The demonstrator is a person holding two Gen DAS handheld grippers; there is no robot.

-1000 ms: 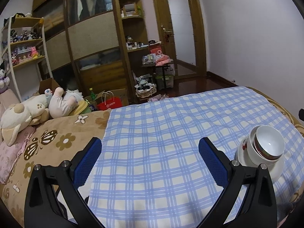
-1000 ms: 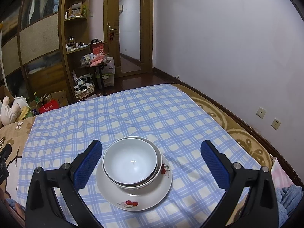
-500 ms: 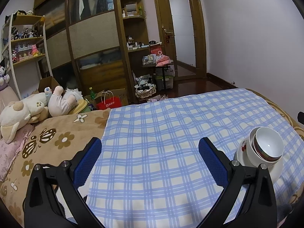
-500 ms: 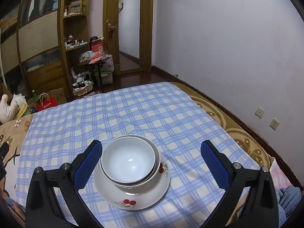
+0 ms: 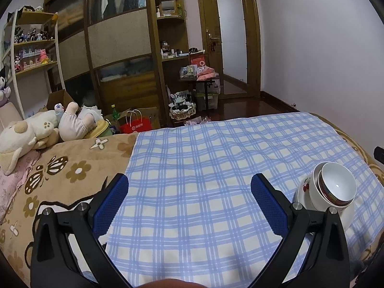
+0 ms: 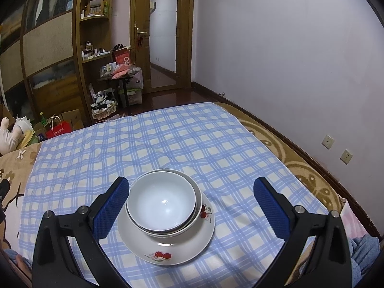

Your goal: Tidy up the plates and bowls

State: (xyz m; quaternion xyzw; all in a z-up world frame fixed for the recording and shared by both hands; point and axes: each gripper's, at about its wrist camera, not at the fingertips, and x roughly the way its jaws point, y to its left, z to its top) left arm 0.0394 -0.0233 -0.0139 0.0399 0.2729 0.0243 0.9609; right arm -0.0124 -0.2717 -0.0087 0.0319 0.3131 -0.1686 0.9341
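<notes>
Jaws of both grippers gape; bowls nested on plate.

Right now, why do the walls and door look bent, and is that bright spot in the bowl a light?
Fisheye lenses: in both wrist views the door and walls bow outward, with dark corners. In the right wrist view the top bowl shows a small glare spot, probably a room lamp's reflection; the left wrist view shows the same glint. Both are sharp, evenly lit.

Glossy ceramic on soft checked cloth

The bowls and cherry-painted plate shine smooth and glazed; the blue-checked cloth under the plate is matt woven fabric; gripper pads look rough, dimpled rubber.
</notes>
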